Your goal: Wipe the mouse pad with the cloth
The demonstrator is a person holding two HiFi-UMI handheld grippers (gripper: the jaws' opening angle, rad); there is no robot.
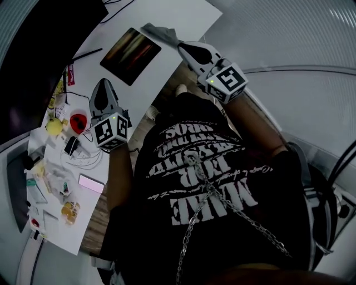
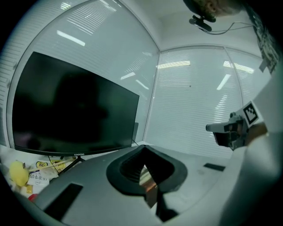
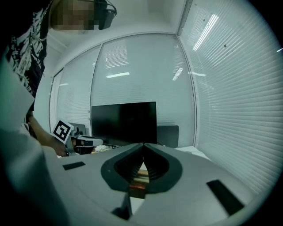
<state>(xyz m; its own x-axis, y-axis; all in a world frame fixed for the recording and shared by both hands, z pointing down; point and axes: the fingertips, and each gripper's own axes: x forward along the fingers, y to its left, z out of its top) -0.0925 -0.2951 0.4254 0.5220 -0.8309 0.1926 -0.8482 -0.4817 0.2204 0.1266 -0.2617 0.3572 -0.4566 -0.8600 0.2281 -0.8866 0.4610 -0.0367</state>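
A dark rectangular mouse pad [image 1: 130,54] with reddish and yellow streaks lies flat on a white table [image 1: 183,16], near the table's front edge. A crumpled grey cloth [image 1: 159,32] lies just beyond the pad's far right corner, close to that same edge.

The right hand-held gripper [image 1: 182,48] points at the cloth, its tip just beside it; whether they touch cannot be told from the head view. In the right gripper view, its jaws [image 3: 142,145] are pressed together at the tips with nothing caught between them.

The left hand-held gripper [image 1: 102,89] hovers over the table on the near left side of the pad, apart from it. In the left gripper view, its jaws [image 2: 143,148] are likewise closed together and empty.

A large dark monitor [image 2: 75,106] stands at the back of the table. Further left along the table there is a clutter of small yellow and red items, cables and a phone [image 1: 92,183] with a pink screen. The person wears a black printed T-shirt [image 1: 206,183] and a chain.
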